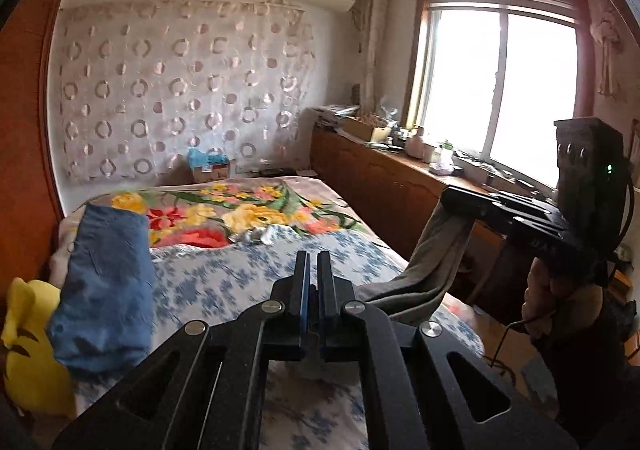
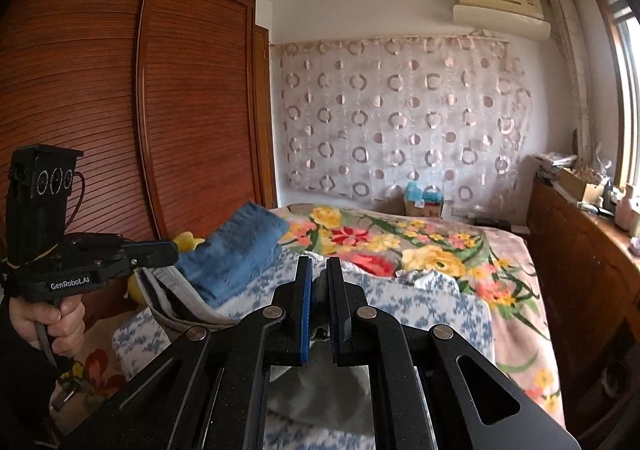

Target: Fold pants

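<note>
The grey pants (image 1: 430, 262) hang stretched between my two grippers above the bed. In the left wrist view my left gripper (image 1: 314, 256) has its jaws nearly together, and the cloth runs from its right side up to my right gripper (image 1: 460, 202), which is shut on the pants. In the right wrist view my right gripper (image 2: 319, 264) pinches grey cloth (image 2: 320, 290) between its pads. My left gripper (image 2: 170, 250) is at the left, shut on the pants' edge (image 2: 168, 290), which sags onto the bed.
The bed has a blue-flowered white sheet (image 1: 224, 282) and a bright floral blanket (image 1: 248, 210). A folded blue cloth (image 1: 104, 290) and a yellow plush (image 1: 32, 342) lie at the left. A wooden wardrobe (image 2: 120, 110) stands left, a cluttered wooden cabinet (image 1: 380, 178) under the window right.
</note>
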The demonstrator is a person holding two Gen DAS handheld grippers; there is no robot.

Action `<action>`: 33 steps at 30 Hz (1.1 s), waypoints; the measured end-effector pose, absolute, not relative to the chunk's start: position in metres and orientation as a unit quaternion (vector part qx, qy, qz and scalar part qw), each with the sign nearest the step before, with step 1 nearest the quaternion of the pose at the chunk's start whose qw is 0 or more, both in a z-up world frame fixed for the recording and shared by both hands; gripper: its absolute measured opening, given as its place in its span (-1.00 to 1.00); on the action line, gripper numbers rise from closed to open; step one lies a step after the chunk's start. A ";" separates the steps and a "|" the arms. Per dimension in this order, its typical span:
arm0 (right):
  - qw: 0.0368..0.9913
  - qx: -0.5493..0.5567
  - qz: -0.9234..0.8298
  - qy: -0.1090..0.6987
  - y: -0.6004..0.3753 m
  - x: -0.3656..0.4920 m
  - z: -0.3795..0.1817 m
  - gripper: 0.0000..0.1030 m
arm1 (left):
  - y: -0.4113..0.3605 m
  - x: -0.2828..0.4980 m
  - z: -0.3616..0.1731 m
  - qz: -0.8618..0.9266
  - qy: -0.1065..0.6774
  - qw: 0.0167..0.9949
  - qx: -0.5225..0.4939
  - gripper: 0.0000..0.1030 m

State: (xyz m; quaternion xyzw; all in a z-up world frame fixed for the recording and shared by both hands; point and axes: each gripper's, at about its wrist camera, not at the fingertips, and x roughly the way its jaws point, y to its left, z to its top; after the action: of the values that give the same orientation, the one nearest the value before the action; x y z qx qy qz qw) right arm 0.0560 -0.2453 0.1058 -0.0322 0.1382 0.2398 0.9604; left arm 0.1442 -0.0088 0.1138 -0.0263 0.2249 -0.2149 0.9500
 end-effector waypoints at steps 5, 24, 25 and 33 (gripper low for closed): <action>0.960 -0.041 0.238 0.139 -0.233 0.108 0.115 -0.87 | 0.005 0.186 0.122 -0.192 0.226 0.955 -0.026 -0.93; 0.958 -0.054 0.233 0.156 -0.207 0.196 0.105 -0.87 | 0.006 0.258 0.131 -0.162 0.224 0.961 0.002 -0.93; 0.957 -0.056 0.232 0.163 -0.206 0.198 0.100 -0.87 | 0.005 0.254 0.125 -0.162 0.230 0.960 0.001 -0.93; 0.945 -0.057 0.237 0.219 -0.197 0.169 0.059 -0.87 | -0.003 0.202 0.087 -0.171 0.266 0.949 0.009 -0.93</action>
State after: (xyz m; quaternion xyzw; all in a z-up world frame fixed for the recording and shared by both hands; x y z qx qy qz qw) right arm 0.1689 -0.1972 0.0585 -0.0571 0.2193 0.2368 0.9448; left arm 0.2017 -0.0034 0.0866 0.0092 0.2658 -0.1712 0.9487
